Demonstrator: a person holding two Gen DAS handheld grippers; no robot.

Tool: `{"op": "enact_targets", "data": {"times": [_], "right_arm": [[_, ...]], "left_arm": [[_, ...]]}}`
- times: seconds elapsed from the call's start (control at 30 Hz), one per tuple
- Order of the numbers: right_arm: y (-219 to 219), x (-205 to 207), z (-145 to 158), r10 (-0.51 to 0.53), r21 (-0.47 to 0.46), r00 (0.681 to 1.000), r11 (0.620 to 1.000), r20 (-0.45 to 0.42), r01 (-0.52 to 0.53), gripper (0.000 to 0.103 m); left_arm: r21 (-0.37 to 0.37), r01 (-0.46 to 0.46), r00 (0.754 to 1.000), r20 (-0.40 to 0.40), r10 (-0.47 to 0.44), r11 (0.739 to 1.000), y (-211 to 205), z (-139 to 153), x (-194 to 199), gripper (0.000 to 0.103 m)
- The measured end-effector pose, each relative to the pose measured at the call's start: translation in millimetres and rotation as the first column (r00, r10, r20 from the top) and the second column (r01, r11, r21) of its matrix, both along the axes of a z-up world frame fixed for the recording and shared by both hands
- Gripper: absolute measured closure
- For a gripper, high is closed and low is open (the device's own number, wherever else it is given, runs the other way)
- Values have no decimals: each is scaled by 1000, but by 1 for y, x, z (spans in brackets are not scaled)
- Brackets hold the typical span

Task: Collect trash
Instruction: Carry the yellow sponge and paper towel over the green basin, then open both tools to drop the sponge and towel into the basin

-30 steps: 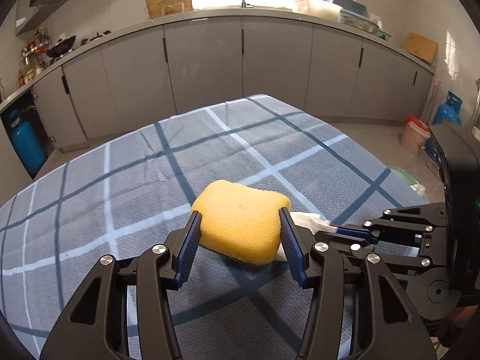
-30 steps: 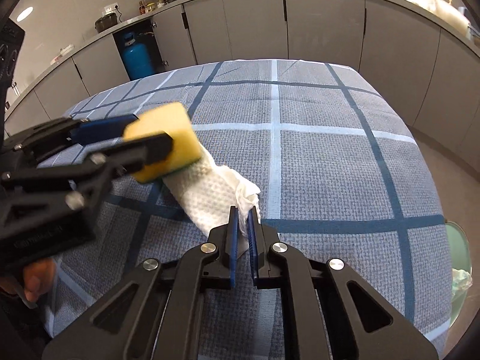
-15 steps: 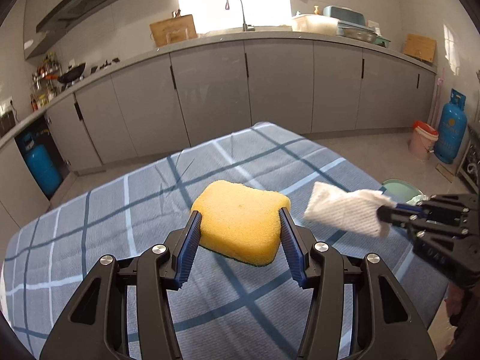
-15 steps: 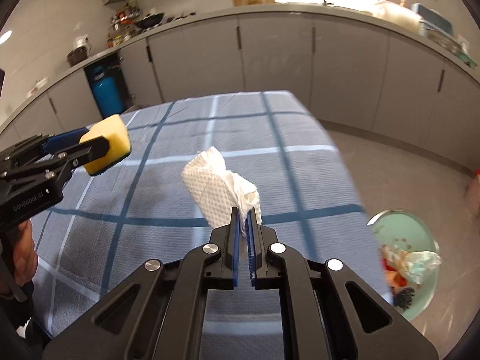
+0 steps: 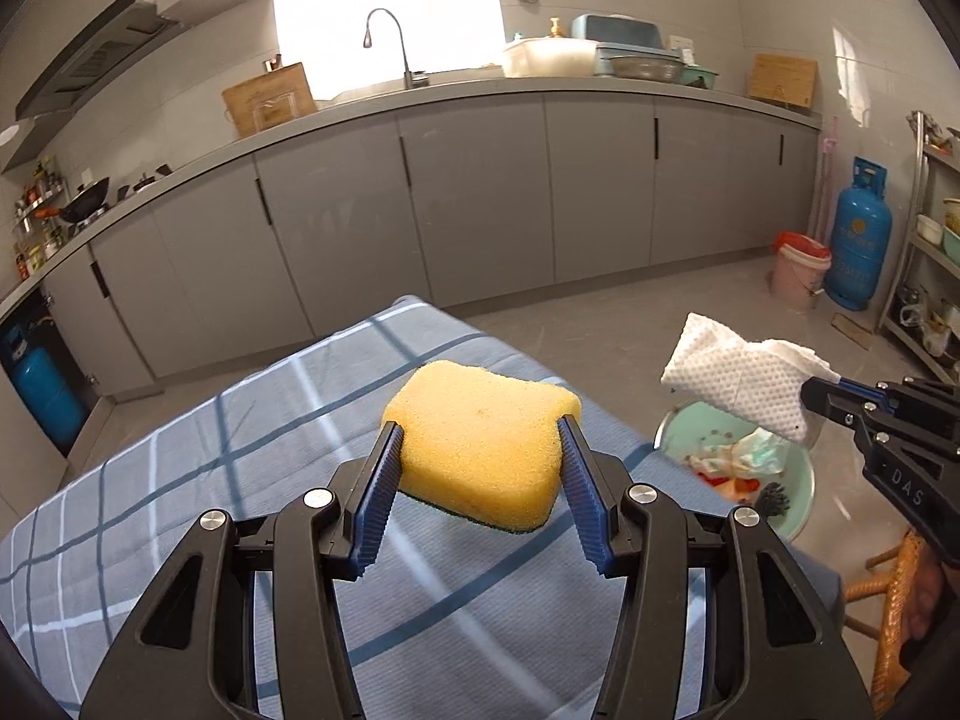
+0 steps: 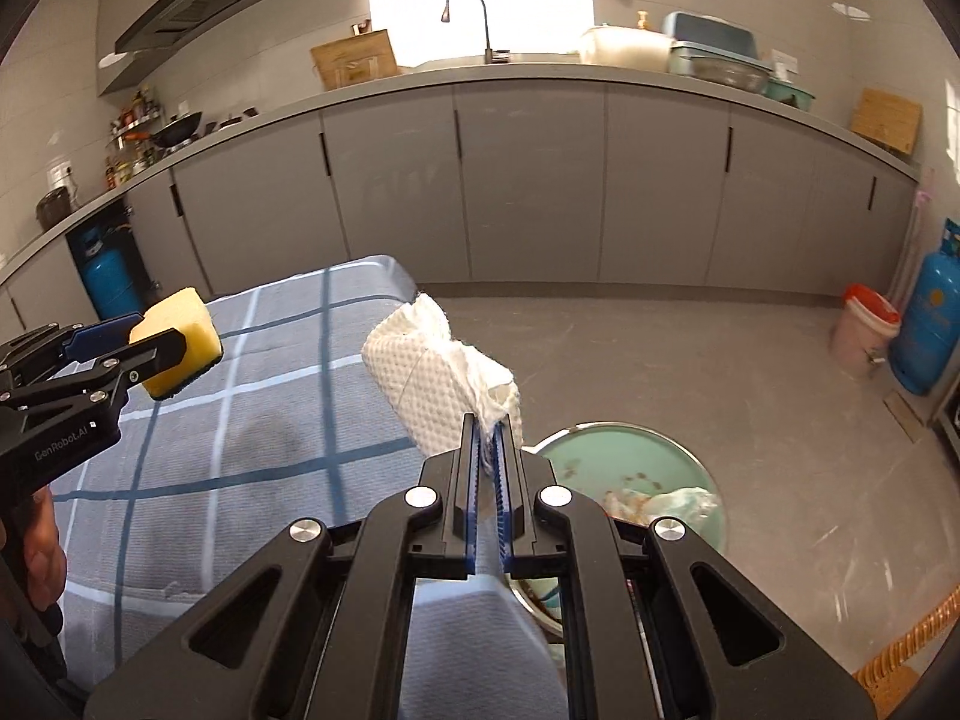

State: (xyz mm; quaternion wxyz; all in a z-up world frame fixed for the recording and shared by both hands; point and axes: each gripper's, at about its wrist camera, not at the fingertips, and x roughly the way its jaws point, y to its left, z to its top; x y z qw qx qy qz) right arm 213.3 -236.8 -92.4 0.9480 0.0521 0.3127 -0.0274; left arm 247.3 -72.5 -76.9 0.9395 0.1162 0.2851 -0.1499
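Observation:
My left gripper (image 5: 477, 438) is shut on a yellow sponge (image 5: 486, 444) with a dark green underside, held above the blue checked tablecloth (image 5: 198, 516). The same sponge (image 6: 177, 351) shows at the left of the right wrist view. My right gripper (image 6: 492, 435) is shut on a crumpled white paper towel (image 6: 432, 381), carried past the table's right edge. In the left wrist view the towel (image 5: 744, 375) hangs above a pale green bin (image 5: 795, 486) on the floor. That bin (image 6: 636, 462) holds some crumpled trash.
Grey kitchen cabinets (image 5: 480, 198) with a sink tap run along the back. A blue gas cylinder (image 5: 855, 234) and a pink bucket (image 5: 798, 267) stand on the floor at the right. A wicker chair (image 5: 888, 594) sits near the bin.
Both grippers rose and swung right. The towel, which lay on the cloth beside the sponge, now hangs clear of the table above the green bin. The sponge stays gripped.

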Motion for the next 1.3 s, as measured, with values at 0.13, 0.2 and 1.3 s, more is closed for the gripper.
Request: {"op": "enact_targets", "data": {"times": [0.13,0.2,1.3], "right_arm": [[-16,-5,-1,-35,5,999,999,7,35,96],[-25,-9,-3,-54,8,998,998,9,54,96],[-73,-34,-11,-187,72,975,981,122,179,23]], "left_arm": [[-2,42,999,-10,-42,999,-27,-1,2,51],[0,55,998,-17,-55,998,-37,-3,3,51],[6,114,991,-70,-113,993,-106,-25,15,6]]}}
